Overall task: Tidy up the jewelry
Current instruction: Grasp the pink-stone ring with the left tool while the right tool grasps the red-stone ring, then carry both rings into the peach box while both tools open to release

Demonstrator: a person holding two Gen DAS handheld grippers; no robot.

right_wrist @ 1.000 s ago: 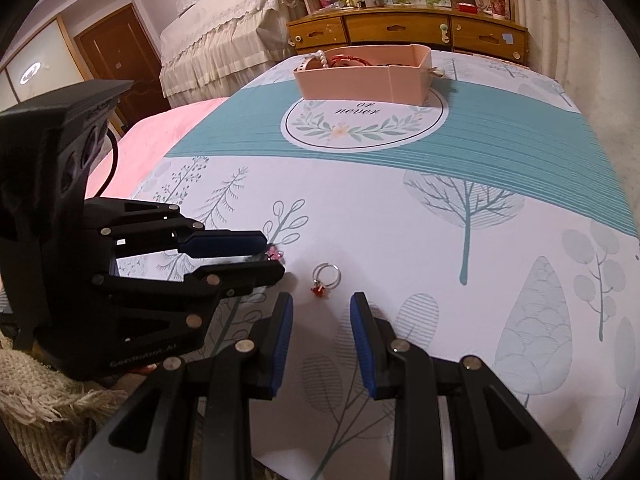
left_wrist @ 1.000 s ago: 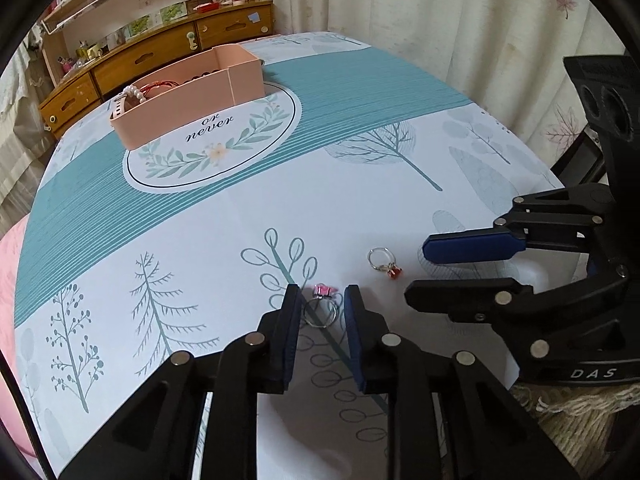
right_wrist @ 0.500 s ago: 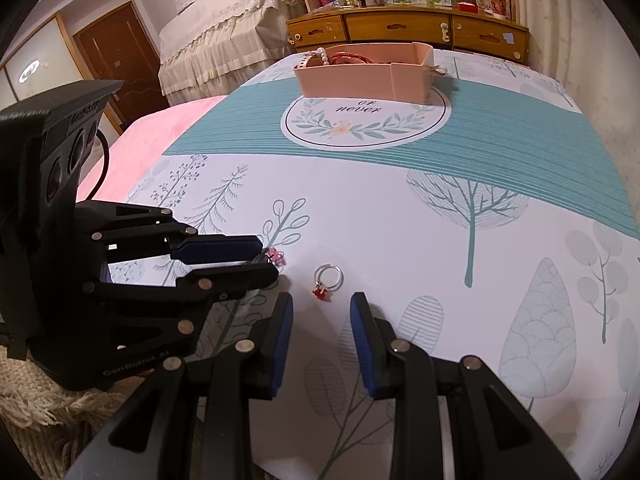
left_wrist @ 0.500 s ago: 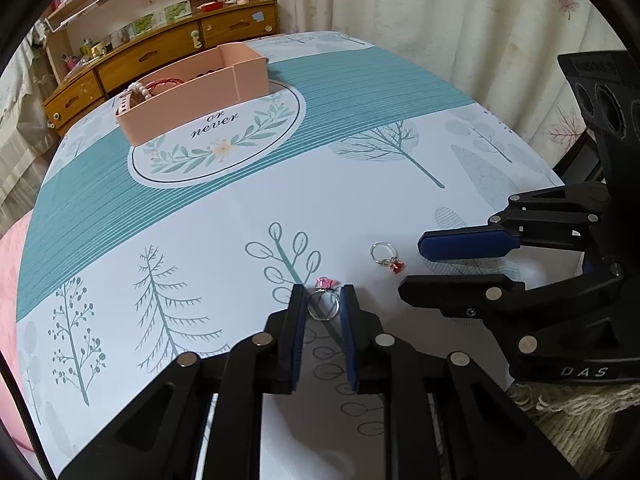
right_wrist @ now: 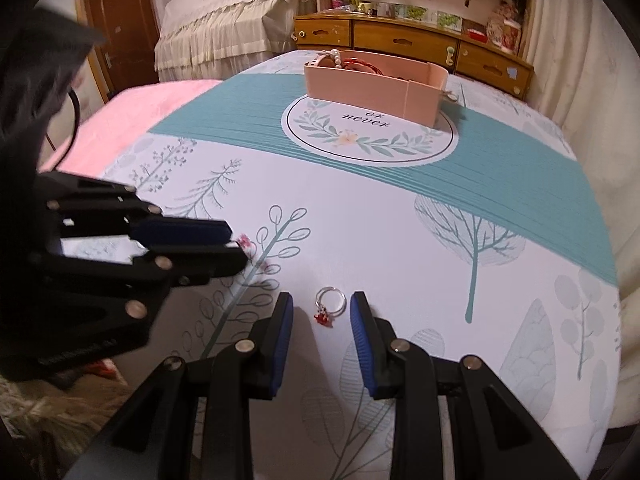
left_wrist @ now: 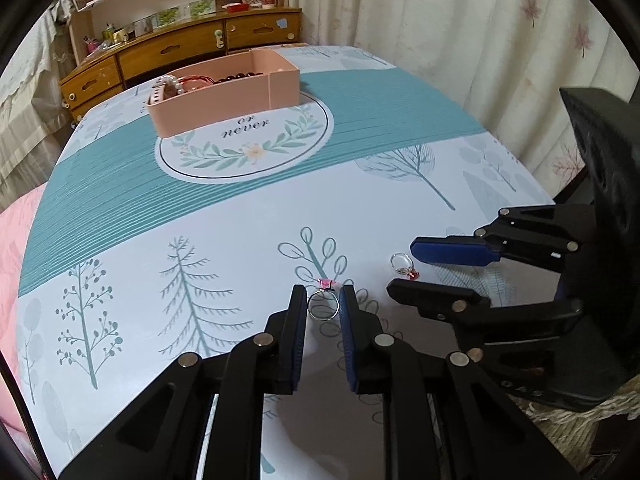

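A silver ring with a pink charm [left_wrist: 323, 304] is pinched between the fingers of my left gripper [left_wrist: 323, 295], which is shut on it just above the tablecloth. A silver ring with a red charm [right_wrist: 329, 306] lies on the cloth between the tips of my open right gripper [right_wrist: 322, 306]; it also shows in the left wrist view [left_wrist: 403, 265]. A pink jewelry box [left_wrist: 224, 94] with beads and bracelets stands at the far middle of the table, also seen in the right wrist view [right_wrist: 372, 87].
The table carries a white and teal cloth [left_wrist: 224, 220] with tree prints. A wooden dresser [right_wrist: 404, 46] and a bed [right_wrist: 224, 36] stand beyond the far edge. Curtains [left_wrist: 460, 40] hang to the right. A woven mat [left_wrist: 568, 428] lies near the front edge.
My left gripper closed onto the pink-charm ring and rose a little. My right gripper moved forward so its open tips now flank the red-charm ring.
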